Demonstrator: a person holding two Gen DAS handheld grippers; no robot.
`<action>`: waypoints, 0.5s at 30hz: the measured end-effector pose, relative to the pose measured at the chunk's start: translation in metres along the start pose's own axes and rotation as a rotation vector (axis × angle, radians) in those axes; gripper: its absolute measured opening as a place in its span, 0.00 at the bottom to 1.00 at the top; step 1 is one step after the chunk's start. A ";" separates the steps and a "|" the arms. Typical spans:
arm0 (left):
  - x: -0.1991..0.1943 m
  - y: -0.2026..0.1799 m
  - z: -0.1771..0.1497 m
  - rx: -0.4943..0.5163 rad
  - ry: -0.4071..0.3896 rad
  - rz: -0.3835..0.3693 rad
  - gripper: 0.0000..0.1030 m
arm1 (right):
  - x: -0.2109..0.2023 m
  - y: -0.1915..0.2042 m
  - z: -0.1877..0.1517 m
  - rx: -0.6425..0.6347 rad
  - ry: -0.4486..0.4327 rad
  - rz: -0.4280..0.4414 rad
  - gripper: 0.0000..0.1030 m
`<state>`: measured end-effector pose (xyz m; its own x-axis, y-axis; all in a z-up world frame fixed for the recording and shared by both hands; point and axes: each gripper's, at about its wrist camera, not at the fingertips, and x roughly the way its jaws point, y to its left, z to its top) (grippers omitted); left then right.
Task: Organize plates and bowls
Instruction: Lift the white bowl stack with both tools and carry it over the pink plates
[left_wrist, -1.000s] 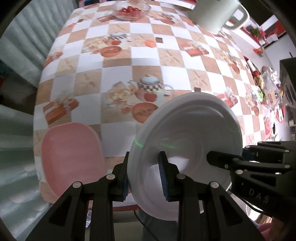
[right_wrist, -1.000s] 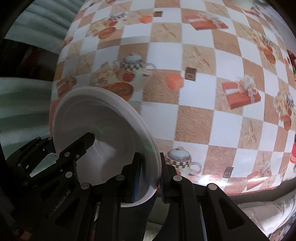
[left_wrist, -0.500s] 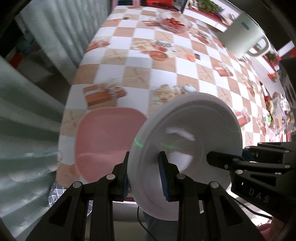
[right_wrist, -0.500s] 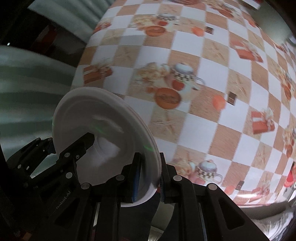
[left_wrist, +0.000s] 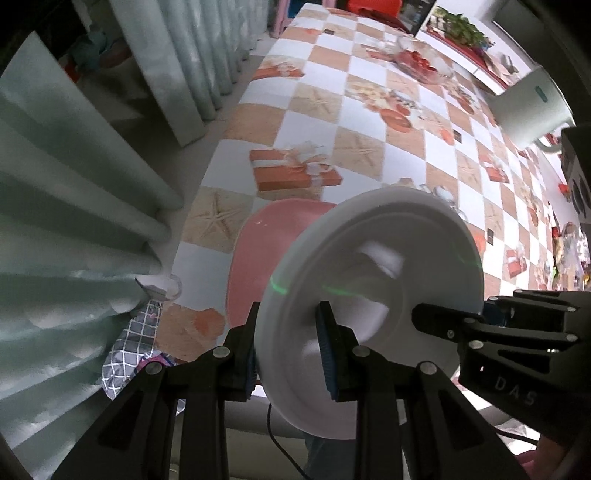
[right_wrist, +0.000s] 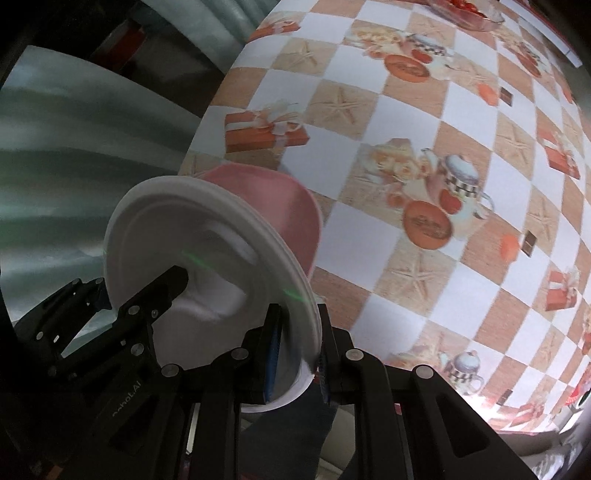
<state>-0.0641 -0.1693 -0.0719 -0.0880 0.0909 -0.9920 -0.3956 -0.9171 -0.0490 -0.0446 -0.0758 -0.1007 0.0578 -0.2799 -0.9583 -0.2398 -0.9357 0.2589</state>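
A white plate hangs above the table, gripped at opposite rims by both grippers. My left gripper is shut on its near rim, blue pads either side. The right gripper shows at the plate's right rim. In the right wrist view the white plate stands edge-on, with my right gripper shut on its rim and the left gripper pinching the far side. A pink plate lies on the table below, partly hidden by the white one; the same pink plate shows behind it.
The checked tablecloth covers the table; its left edge runs beside pale green curtains. A glass bowl of red fruit and a white pitcher stand at the far end. A grey chequered cloth lies below the table edge.
Both grippers carried the white plate leftward toward the table's curtain-side edge. The pink plate, once off to the left, now lies right beneath the white plate.
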 end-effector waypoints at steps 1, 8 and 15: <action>0.002 0.002 0.000 -0.004 0.004 -0.001 0.30 | 0.002 0.002 0.001 -0.002 0.004 -0.001 0.19; 0.014 0.012 0.006 0.010 0.030 0.005 0.30 | 0.020 0.008 0.013 0.012 0.034 -0.005 0.19; 0.025 0.018 0.012 0.014 0.046 0.008 0.30 | 0.024 0.004 0.014 0.021 0.047 -0.003 0.19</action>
<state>-0.0845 -0.1784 -0.0959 -0.0495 0.0650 -0.9967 -0.4076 -0.9123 -0.0393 -0.0576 -0.0832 -0.1244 0.1036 -0.2874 -0.9522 -0.2598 -0.9319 0.2531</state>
